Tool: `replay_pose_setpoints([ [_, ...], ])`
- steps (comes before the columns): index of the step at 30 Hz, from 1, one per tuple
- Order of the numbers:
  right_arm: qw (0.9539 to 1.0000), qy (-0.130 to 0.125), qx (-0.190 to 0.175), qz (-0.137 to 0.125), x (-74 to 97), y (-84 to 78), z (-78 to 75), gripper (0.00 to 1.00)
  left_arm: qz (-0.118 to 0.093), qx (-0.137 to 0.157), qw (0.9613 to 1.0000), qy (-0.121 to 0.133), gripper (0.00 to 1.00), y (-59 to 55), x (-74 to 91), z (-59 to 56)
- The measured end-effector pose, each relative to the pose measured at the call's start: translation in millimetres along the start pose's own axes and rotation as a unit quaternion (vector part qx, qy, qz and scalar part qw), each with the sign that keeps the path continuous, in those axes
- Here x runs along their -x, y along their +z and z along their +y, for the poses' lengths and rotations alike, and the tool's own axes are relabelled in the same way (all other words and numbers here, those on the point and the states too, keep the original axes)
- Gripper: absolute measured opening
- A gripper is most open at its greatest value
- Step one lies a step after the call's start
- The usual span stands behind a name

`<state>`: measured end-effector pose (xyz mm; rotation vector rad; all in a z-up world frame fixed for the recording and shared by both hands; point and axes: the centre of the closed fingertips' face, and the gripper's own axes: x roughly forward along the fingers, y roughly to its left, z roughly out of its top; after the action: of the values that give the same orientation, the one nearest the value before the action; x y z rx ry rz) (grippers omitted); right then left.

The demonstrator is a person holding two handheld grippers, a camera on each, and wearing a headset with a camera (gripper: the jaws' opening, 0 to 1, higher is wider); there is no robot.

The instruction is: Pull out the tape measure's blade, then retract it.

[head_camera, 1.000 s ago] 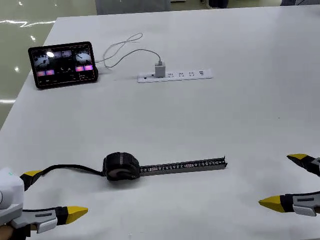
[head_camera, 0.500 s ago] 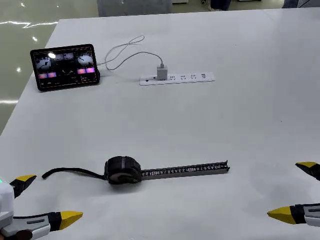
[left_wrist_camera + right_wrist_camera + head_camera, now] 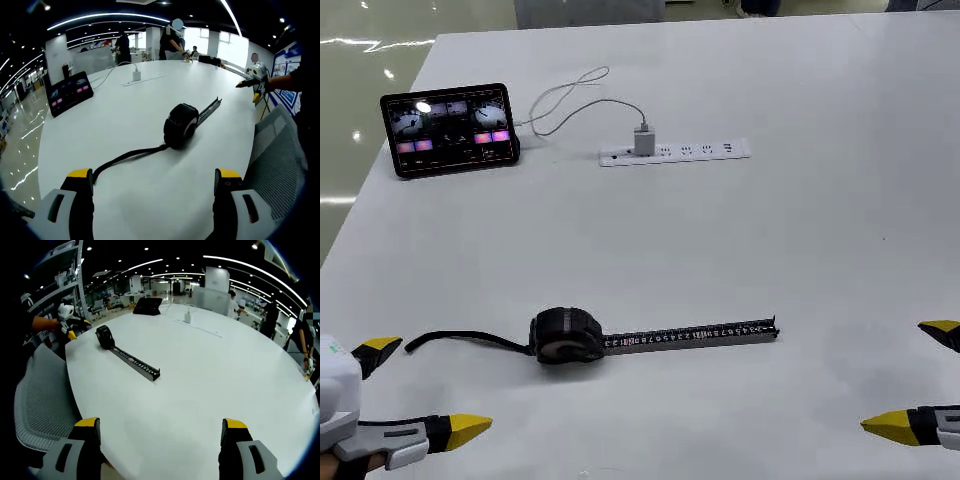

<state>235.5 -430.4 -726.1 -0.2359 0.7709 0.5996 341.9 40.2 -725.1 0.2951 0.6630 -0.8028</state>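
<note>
White tabletop (image 3: pixel 740 260) fills most of the head view, with glossy floor beyond its left edge. Toward the near side lies the tape measure (image 3: pixel 563 336), its round black case left of centre. Its blade (image 3: pixel 690 334) lies extended flat along the tabletop to the right and ends in a small hook. A black strap (image 3: pixel 465 341) trails from the case to the left.

The left gripper (image 3: pixel 425 386) hovers at the near left corner, jaws spread wide and holding nothing, one yellow tip near the strap's loose end. The right gripper (image 3: pixel 912 377) hangs at the near right edge, equally wide and empty, well apart from the blade's hook.

At the far left a tablet (image 3: pixel 448 128) stands propped with its screen lit. To its right lies a white power strip (image 3: pixel 675 152) with a charger (image 3: pixel 643 140) plugged in. A white cable (image 3: pixel 570 100) loops from the charger toward the tablet.
</note>
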Motion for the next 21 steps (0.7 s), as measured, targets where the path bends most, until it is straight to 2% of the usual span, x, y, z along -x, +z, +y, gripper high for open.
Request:
replay_pose_setpoints([
  [3, 1.0000, -0.001, 0.000, 0.007, 0.2, -2.4, -0.4, 0.99, 0.005, -0.002, 1.0000, -0.001, 0.99, 0.1, -3.4, -2.7],
  [9, 0.9997, 0.003, 0.016, 0.020, -3.3, -0.3, 0.7, 0.99, -0.010, 0.017, 0.9998, -0.010, 0.99, 15.4, -8.8, -12.4],
  [12, 0.9993, 0.006, 0.029, 0.024, -6.2, 6.0, -0.5, 0.99, -0.021, 0.021, 0.9995, -0.005, 0.99, 26.0, -11.3, -15.2],
  [14, 0.9990, 0.009, 0.034, 0.028, -8.0, 10.9, -1.8, 0.99, -0.029, 0.041, 0.9988, -0.004, 0.99, 31.9, -13.1, -16.2],
  [18, 0.9979, 0.016, 0.055, 0.031, -11.2, 22.9, -3.0, 0.99, -0.034, 0.053, 0.9980, 0.006, 0.99, 39.9, -17.2, -15.4],
  [21, 0.9970, 0.023, 0.067, 0.033, -14.0, 30.9, -4.3, 0.99, -0.029, 0.063, 0.9975, 0.013, 0.99, 42.3, -20.7, -17.6],
])
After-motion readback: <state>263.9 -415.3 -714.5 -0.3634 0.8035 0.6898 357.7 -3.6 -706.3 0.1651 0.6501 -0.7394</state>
